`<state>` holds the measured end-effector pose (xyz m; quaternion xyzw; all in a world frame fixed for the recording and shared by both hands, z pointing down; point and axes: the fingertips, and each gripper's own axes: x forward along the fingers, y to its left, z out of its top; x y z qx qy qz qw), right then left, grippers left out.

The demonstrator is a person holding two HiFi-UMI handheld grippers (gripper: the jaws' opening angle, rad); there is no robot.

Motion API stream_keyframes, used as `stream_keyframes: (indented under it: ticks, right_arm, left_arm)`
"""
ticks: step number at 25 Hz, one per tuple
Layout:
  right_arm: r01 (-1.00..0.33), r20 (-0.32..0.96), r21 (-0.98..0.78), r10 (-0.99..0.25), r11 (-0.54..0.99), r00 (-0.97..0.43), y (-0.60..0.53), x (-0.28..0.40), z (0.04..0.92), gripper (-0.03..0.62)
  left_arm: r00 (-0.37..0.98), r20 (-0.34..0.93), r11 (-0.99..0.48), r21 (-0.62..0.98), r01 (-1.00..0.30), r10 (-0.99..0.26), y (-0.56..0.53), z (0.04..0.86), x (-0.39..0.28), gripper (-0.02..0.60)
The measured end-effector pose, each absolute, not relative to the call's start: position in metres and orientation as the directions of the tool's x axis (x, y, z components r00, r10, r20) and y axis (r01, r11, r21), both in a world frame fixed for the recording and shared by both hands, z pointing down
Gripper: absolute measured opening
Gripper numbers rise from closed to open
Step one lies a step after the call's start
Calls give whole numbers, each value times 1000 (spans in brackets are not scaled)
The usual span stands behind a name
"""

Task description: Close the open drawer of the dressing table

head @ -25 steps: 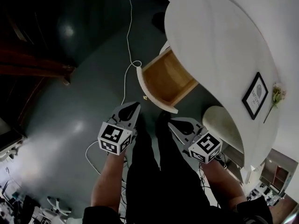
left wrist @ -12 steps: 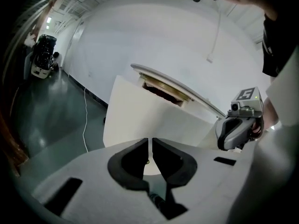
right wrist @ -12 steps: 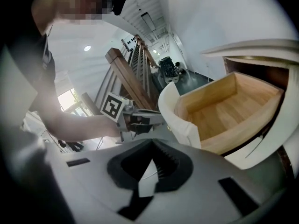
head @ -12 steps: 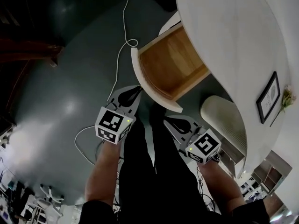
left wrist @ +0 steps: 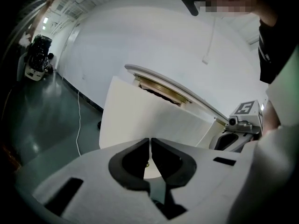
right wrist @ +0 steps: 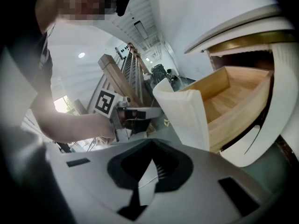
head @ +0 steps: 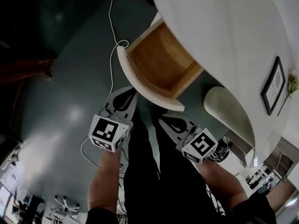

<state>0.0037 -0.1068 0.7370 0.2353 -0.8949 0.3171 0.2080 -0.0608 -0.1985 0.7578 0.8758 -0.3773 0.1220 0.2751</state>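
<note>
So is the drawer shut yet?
Not yet. Nothing looks done: the drawer sticks out of the dressing table, its wooden inside showing. In hand: the left gripper, jaws together, is close to the drawer's white front; the right gripper is beside it. To do: pushing it in.

Floor (head: 60,78): dark grey-green and glossy, filling the head view from 7 to 12 o'clock.
Cable (head: 111,41): thin and white, lying on the floor, running from 12 o'clock down toward the centre.
Pale rounded seat (head: 229,115): on the floor at 4 o'clock, beside the dressing table.
Dressing table (head: 224,31): white curved top, 12 to 3 o'clock.
On the top: dark-framed picture (head: 274,85) at 3 o'clock, with a flower sprig (head: 292,84) just beside it.
</note>
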Motion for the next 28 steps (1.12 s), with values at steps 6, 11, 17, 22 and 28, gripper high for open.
stream_keyframes:
  ticks: [6,11,17,22,28]
  right_arm:
    - [-587,514,-464,-338,663,-788,-107,11,746,6]
    - [-622,506,-438,-394,650,-768,-117,30,742,6]
    - [-667,465,-454,-481,592,-743,-142,50,735,6]
    - [-678,440,-472,-516,564,-735,-147,55,736,6]
    - [-675,451,-479,-503,561,-737,-139,69,755,6]
  left_arm:
    - [706,411,-603,369,-707,-577,-219,755,-42,18]
    - [702,416,-600,366,-711,-578,-232,755,-25,9]
    - [705,436,-634,323,-703,-559,-251,754,-7,9]
    - [718,442,-672,290,-682,-538,-268,753,8,9]
    - [719,423,-667,295,-684,-551,-287,752,26,9]
